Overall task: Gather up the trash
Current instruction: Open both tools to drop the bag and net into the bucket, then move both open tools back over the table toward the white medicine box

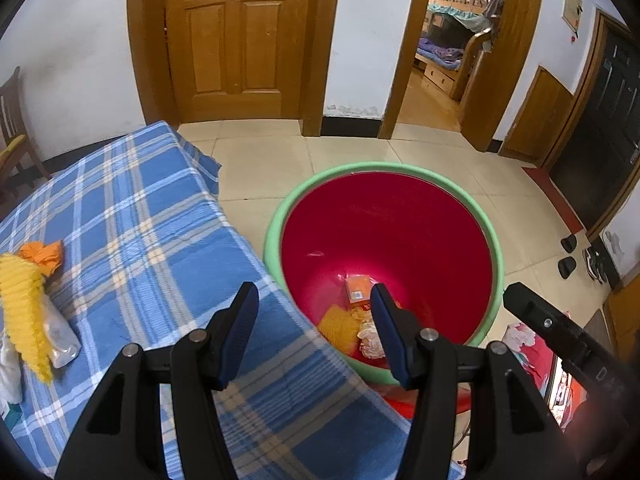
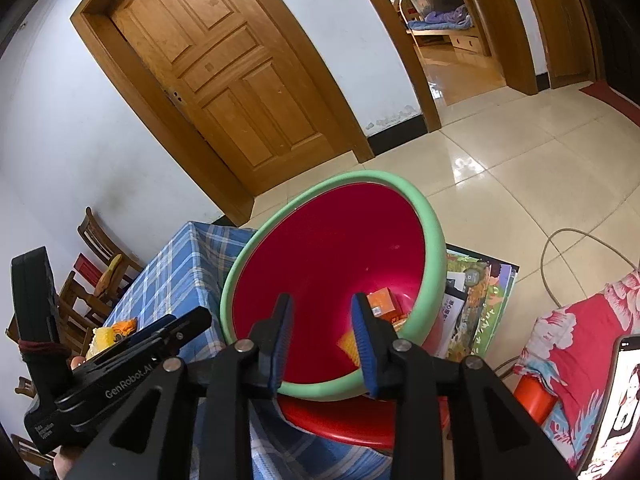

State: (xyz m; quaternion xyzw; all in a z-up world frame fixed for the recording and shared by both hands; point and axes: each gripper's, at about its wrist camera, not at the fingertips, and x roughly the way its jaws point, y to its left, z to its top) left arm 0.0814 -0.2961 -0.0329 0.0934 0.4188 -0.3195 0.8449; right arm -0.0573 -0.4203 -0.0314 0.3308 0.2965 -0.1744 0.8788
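A red bin with a green rim [image 1: 384,168] [image 2: 434,236] stands beside the table. In it lie an orange box [image 1: 357,288] [image 2: 384,300], a yellow net piece [image 1: 338,322] and crumpled paper [image 1: 370,340]. My left gripper [image 1: 314,300] is open and empty over the table edge by the bin. My right gripper [image 2: 322,312] is open and empty above the bin's mouth. On the blue plaid tablecloth [image 1: 132,220] at the left lie an orange wrapper [image 1: 44,256], a yellow net sleeve [image 1: 22,300] and a clear plastic bag [image 1: 60,336].
The bin sits on a red stool [image 2: 360,416]. Picture books [image 2: 476,304] and a cable [image 2: 560,264] lie on the tiled floor. Wooden chairs [image 2: 96,264] stand past the table. A floral cushion [image 2: 576,344] and a phone [image 2: 628,384] are at the right.
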